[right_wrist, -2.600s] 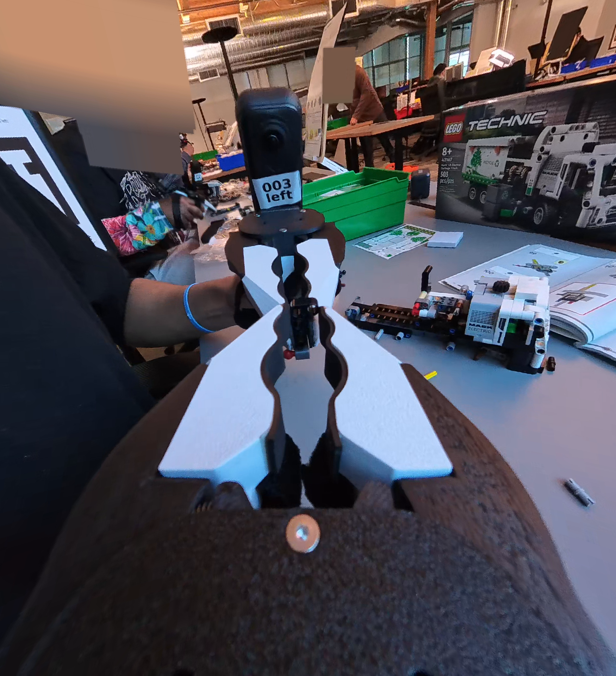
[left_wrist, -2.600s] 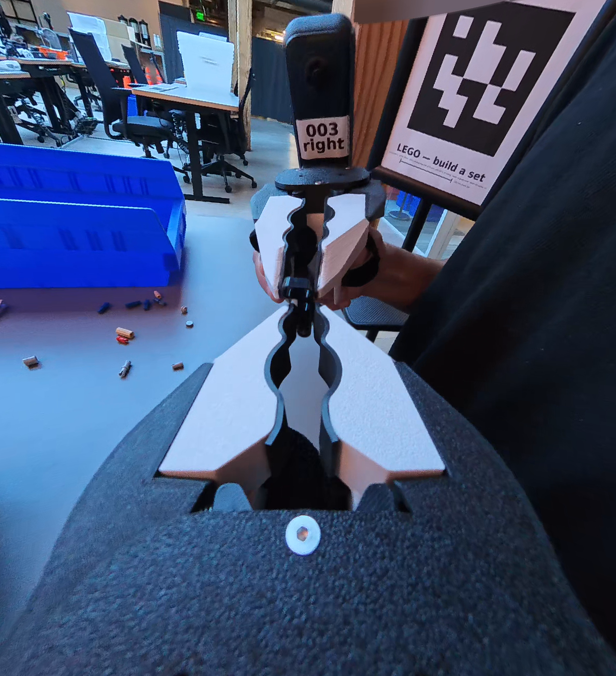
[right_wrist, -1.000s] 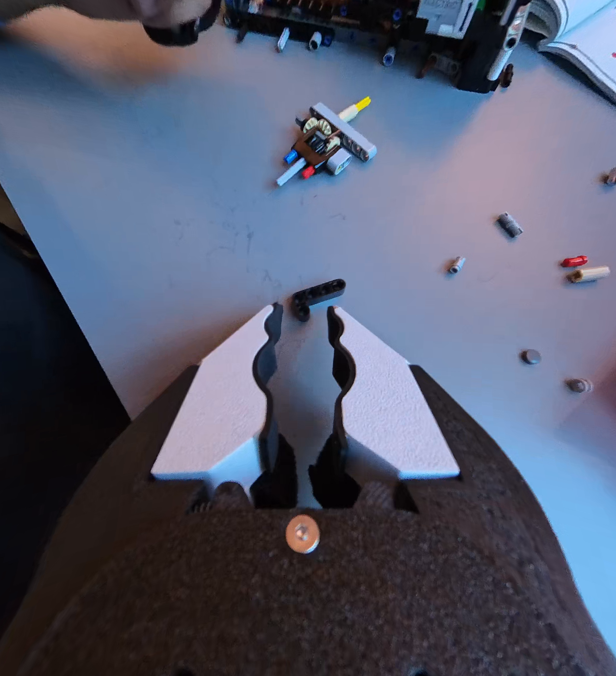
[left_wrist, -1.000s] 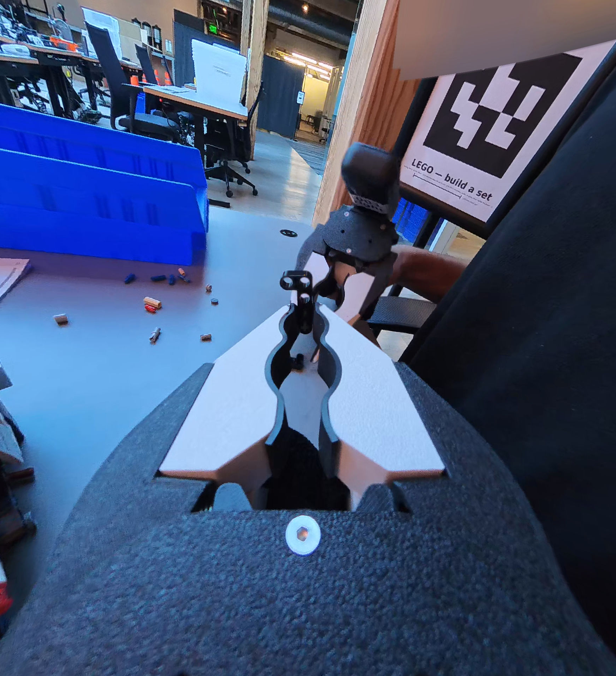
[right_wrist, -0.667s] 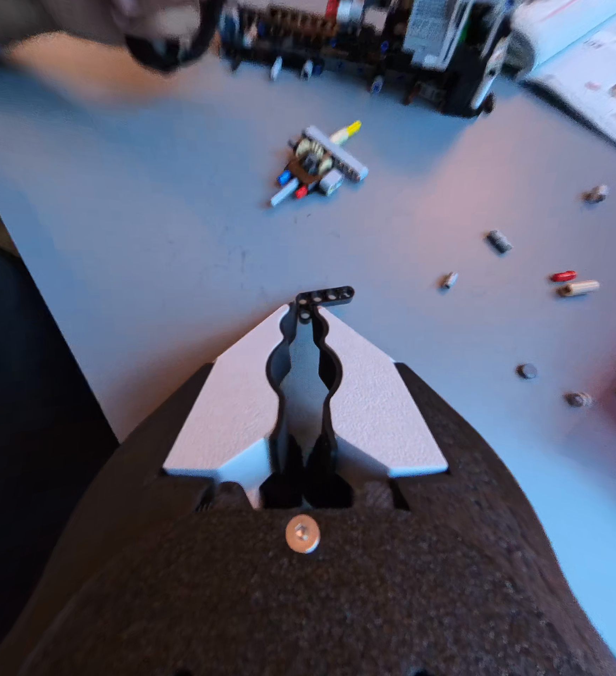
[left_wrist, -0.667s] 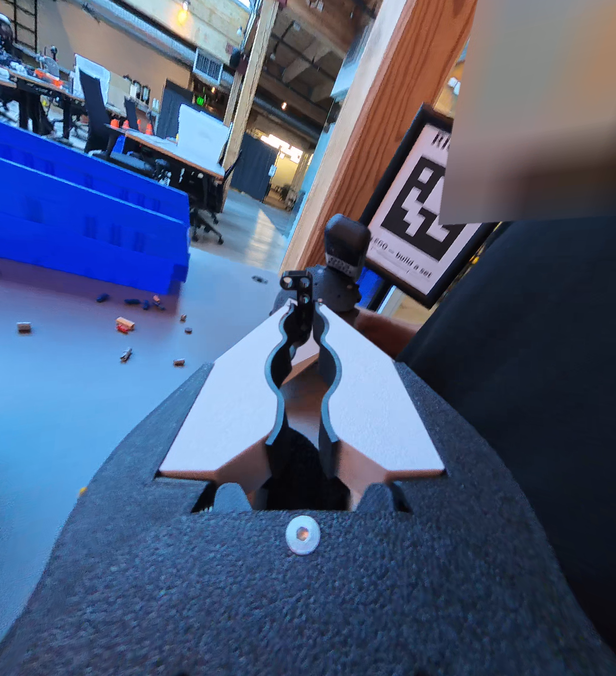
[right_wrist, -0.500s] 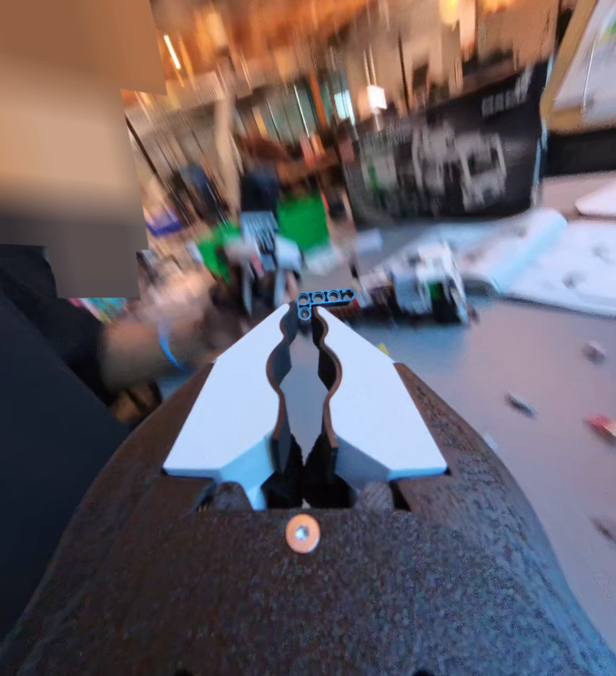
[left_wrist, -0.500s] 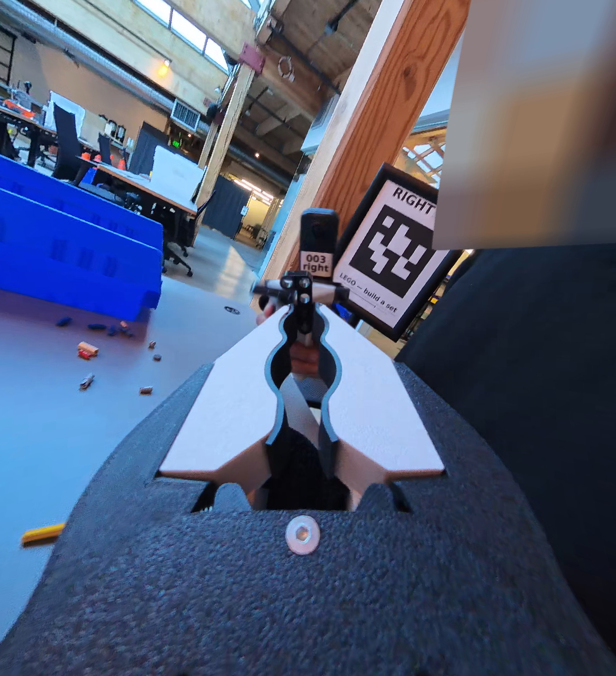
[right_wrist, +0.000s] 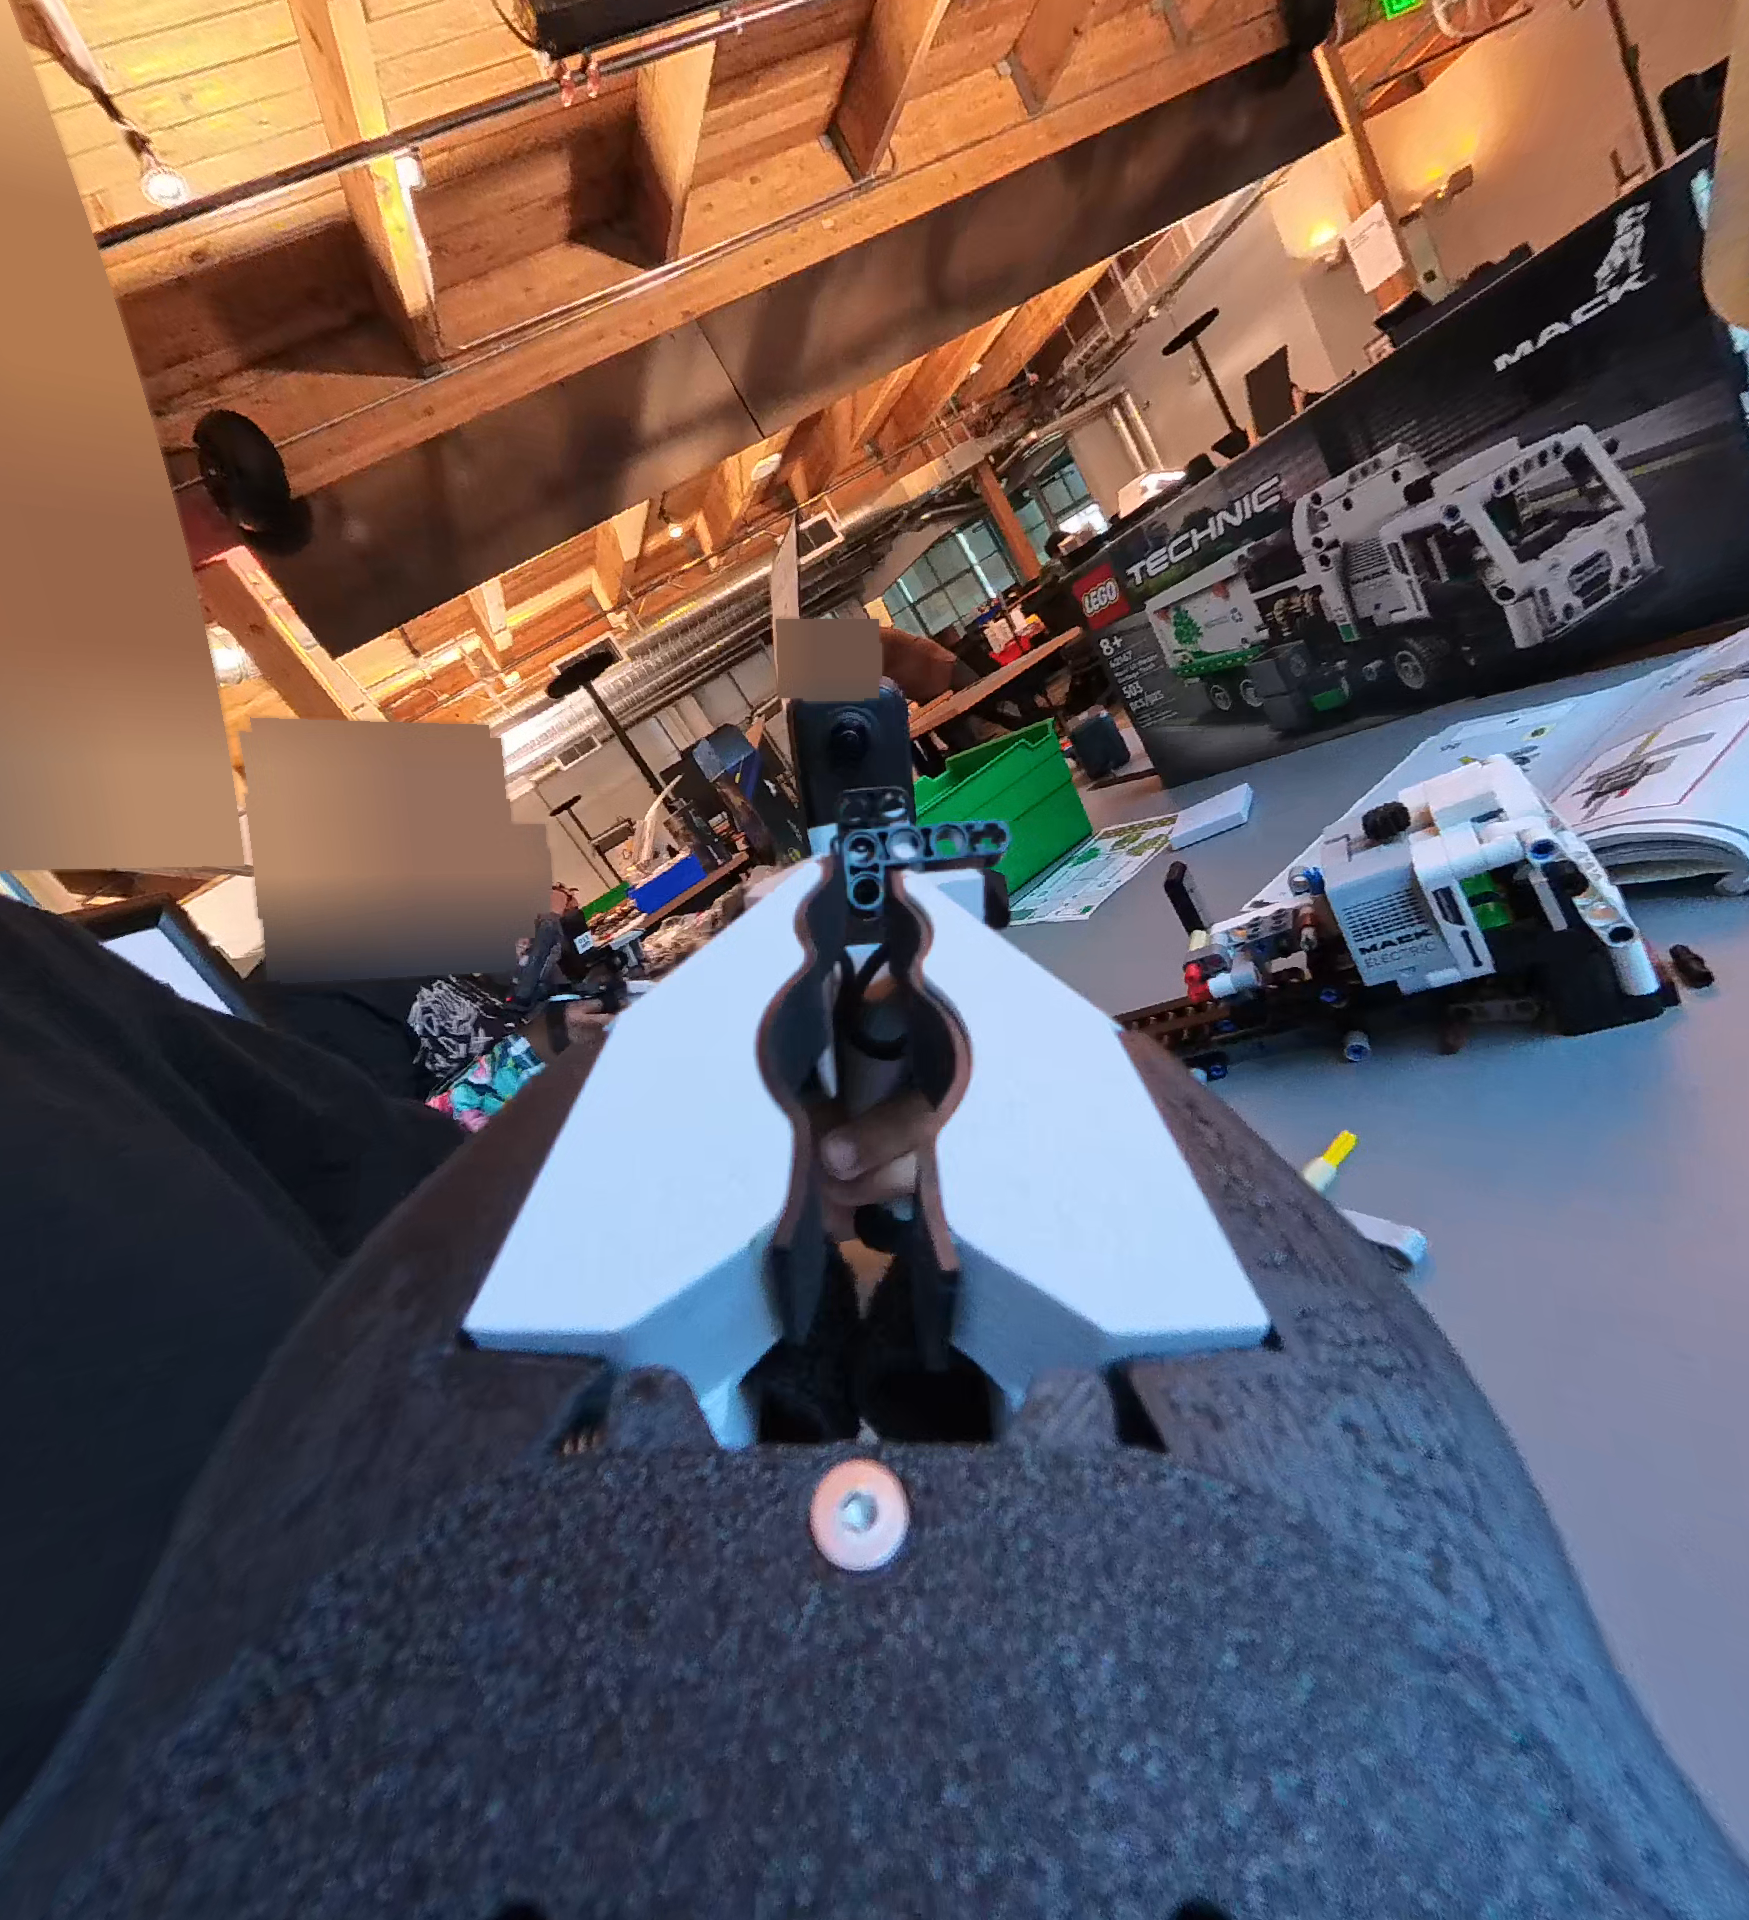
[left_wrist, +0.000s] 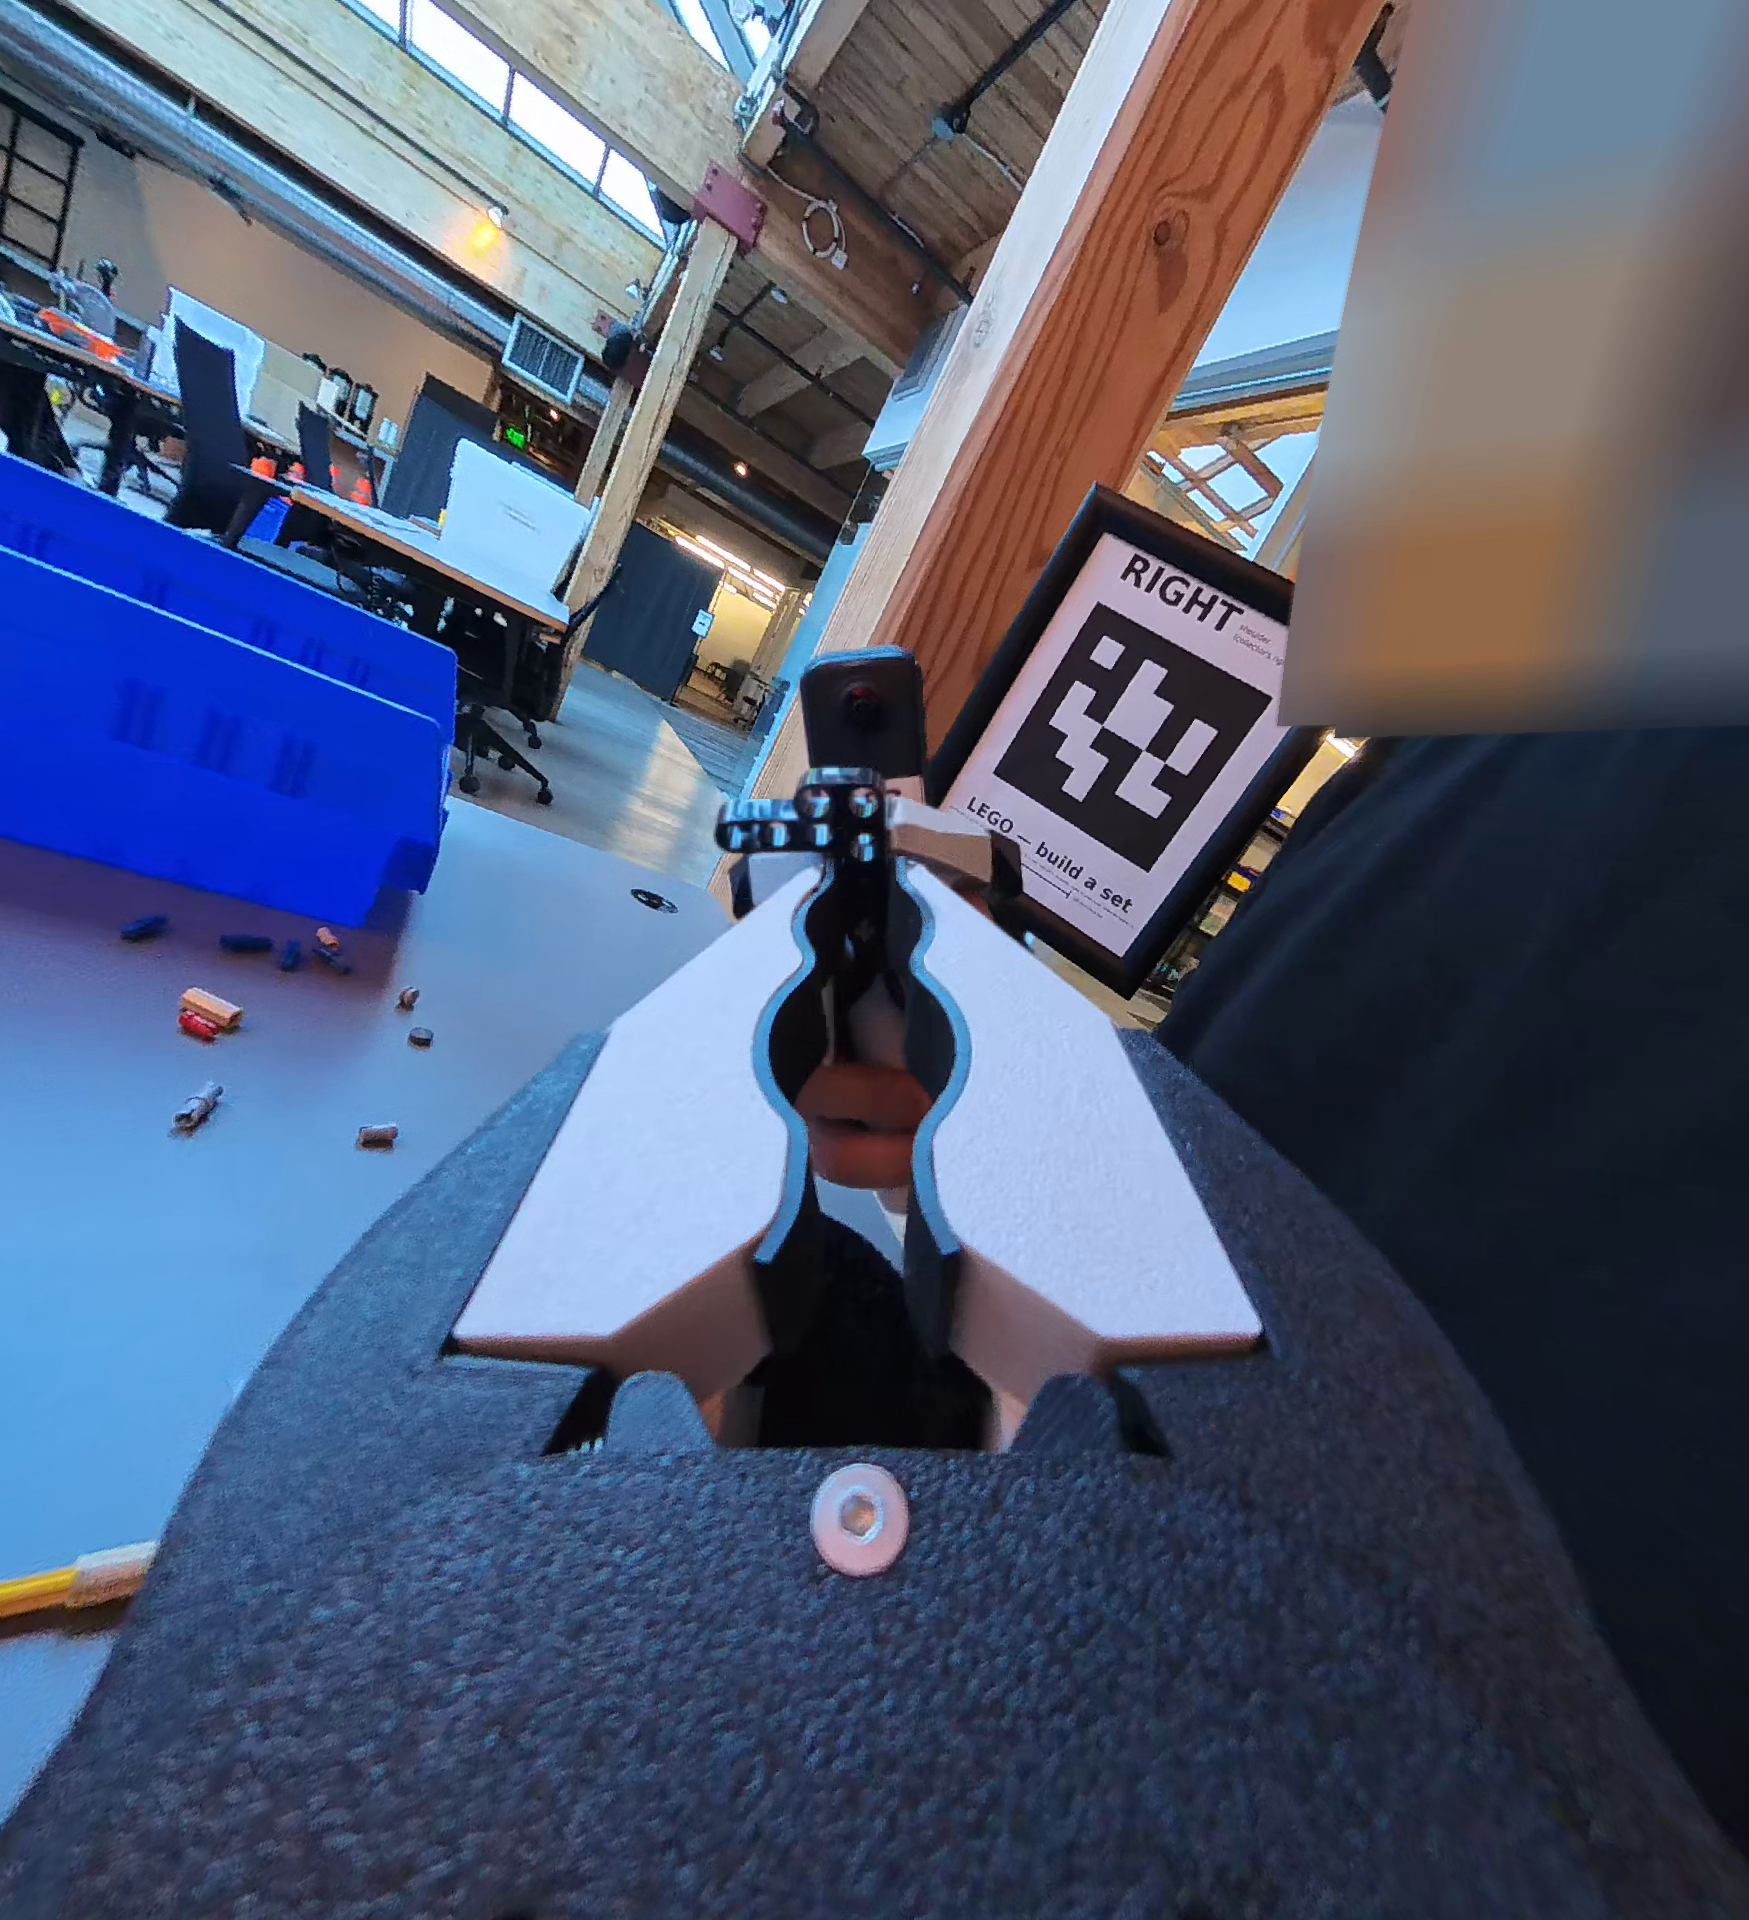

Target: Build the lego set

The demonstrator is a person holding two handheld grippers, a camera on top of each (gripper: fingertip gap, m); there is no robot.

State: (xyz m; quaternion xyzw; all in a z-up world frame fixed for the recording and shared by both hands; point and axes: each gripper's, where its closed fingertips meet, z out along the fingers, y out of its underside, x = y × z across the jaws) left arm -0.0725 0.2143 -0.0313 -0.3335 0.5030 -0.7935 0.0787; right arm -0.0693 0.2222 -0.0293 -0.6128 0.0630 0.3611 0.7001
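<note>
Both claws are being held up off the grey table (left_wrist: pixel 122 1299), tip to tip in front of the person's dark shirt.

Nearest in the left wrist view, the left claw (left_wrist: pixel 862 862) is pinching a small black lego piece (left_wrist: pixel 862 831) at its tips. Right against it, the right claw (right_wrist: pixel 875 873) is pinching a black L-shaped beam (right_wrist: pixel 927 844) by its short leg, the long leg sticking out sideways. The two black parts are meeting at the tips; whether they are already joined is too small to tell.

The step in hand appears to be mating these two small parts in the air. The next move probably calls for lining up a hole with a pin and pressing the claws straight together, without twisting either part out of its grip.

Farther off in the right wrist view, the half-built white truck (right_wrist: pixel 1421 904) is lying on the table, with an open instruction booklet (right_wrist: pixel 1701 790) beside it and the set's box (right_wrist: pixel 1472 561) standing behind.

In the left wrist view, loose pins (left_wrist: pixel 210 1013) are lying scattered on the table, a yellow axle (left_wrist: pixel 28 1600) is lying near the edge, and blue bins (left_wrist: pixel 174 727) are standing at the far side. A framed marker sign (left_wrist: pixel 1130 758) is leaning by a wooden post (left_wrist: pixel 1057 364).
</note>
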